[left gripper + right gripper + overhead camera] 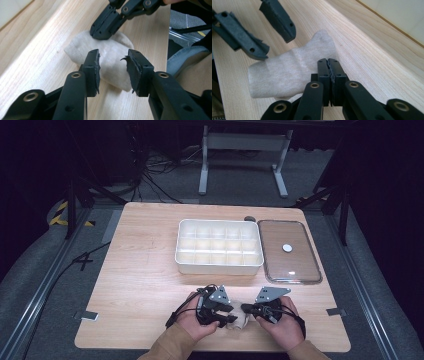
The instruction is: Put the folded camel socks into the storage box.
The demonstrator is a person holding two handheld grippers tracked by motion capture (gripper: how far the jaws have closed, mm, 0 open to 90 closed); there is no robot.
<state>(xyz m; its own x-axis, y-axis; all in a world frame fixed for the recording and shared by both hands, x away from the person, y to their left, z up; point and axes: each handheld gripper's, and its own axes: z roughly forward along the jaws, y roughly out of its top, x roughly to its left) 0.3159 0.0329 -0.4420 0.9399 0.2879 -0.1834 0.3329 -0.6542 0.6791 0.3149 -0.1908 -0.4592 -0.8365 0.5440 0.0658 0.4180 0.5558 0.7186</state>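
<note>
The wooden table (145,270) stretches far and bare beyond both grippers, pale grain running away from the person. Well ahead of the grippers stands a white compartment box (219,247), its cells in a grid, and just beside its right end lies a clear lid (290,251) with a white round knob. The near table edge runs close under the person's hands, so the open room lies ahead and out to the left of the left gripper.

Between the two grippers lies a beige sock (105,57), soft, ribbed knit, rolled or folded into a thick bundle with a rounded toe end (323,37) pointing away from the right gripper. It rests flat on the wood.

The left gripper (113,68) has its jaws parted to a middling width, one on each side of the sock's near end; the worn pads (132,72) stand just off the fabric, not pressing it.

The right gripper (328,63) has its jaws closed tight together, their tips set down on the sock's edge; whether any fabric is pinched between them cannot be told.
</note>
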